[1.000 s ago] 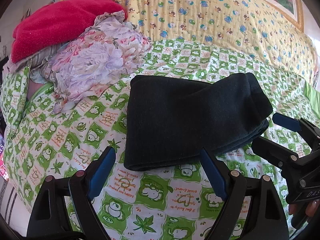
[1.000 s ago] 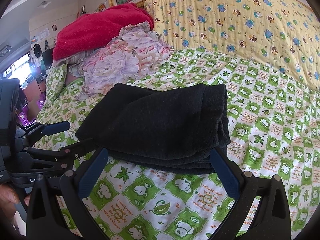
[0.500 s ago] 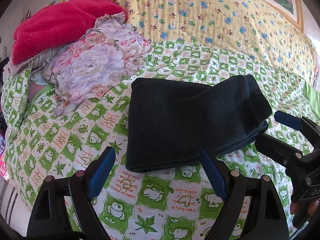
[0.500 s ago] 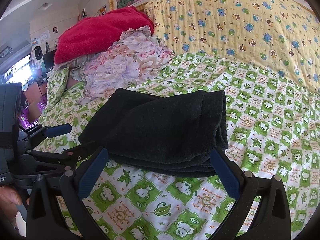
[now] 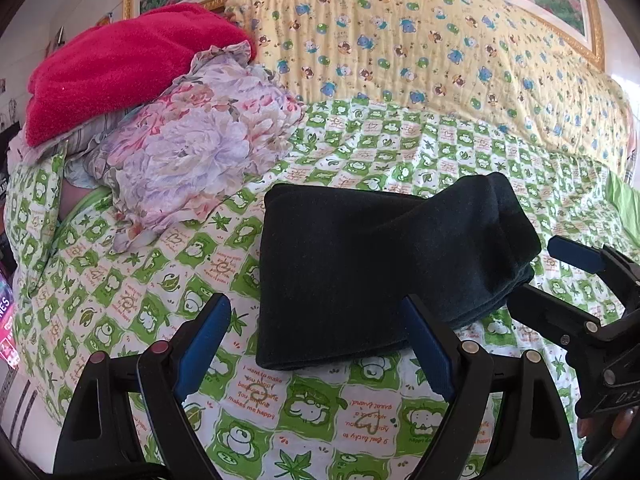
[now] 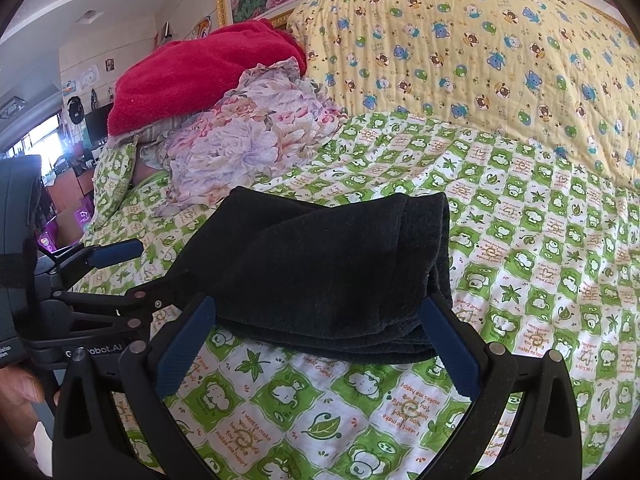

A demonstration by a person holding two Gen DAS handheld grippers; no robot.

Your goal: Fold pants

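The dark pants (image 5: 372, 264) lie folded into a thick rectangle on the green-and-white checked bedsheet (image 5: 312, 404); they also show in the right wrist view (image 6: 320, 272). My left gripper (image 5: 316, 344) is open and empty, just short of the near edge of the pants. My right gripper (image 6: 316, 340) is open and empty, also at the near edge. The right gripper shows at the right in the left wrist view (image 5: 560, 280). The left gripper shows at the left in the right wrist view (image 6: 132, 276).
A floral cloth pile (image 5: 192, 152) and a red blanket (image 5: 120, 64) lie at the far left of the bed. A yellow patterned quilt (image 5: 440, 48) lies along the back. Room furniture (image 6: 60, 184) shows at far left.
Both grippers have drawn back and up slightly from the pants, staying open. The folded pants have not moved.
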